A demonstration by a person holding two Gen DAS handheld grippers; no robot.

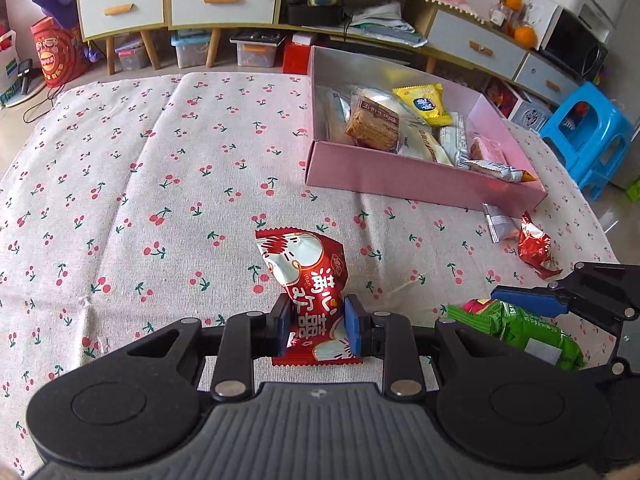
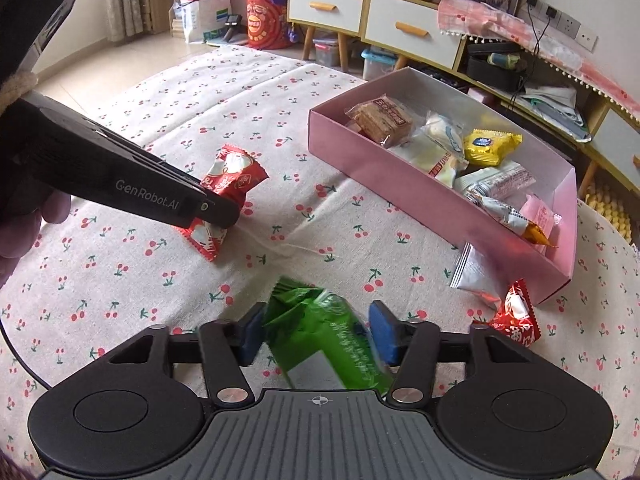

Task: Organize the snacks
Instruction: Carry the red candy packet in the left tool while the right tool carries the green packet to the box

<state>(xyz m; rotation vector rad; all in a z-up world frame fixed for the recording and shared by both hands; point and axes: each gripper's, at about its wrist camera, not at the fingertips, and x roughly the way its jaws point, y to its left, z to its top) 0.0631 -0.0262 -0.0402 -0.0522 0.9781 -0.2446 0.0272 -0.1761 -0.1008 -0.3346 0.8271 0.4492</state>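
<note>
My left gripper (image 1: 318,322) is shut on a red and white snack packet (image 1: 308,272) and holds it upright over the cherry-print tablecloth; the same packet (image 2: 224,196) shows in the right wrist view under the left gripper's body. My right gripper (image 2: 318,334) has its blue pads on either side of a green snack packet (image 2: 324,336), blurred; whether the pads press it is unclear. The green packet also shows in the left wrist view (image 1: 520,328). A pink box (image 1: 400,176) (image 2: 440,204) holds several wrapped snacks.
A small red packet (image 1: 534,246) (image 2: 516,314) and a silver-white packet (image 1: 498,222) (image 2: 474,270) lie on the cloth by the box's near corner. Cabinets, storage bins and a blue stool (image 1: 588,136) stand beyond the table.
</note>
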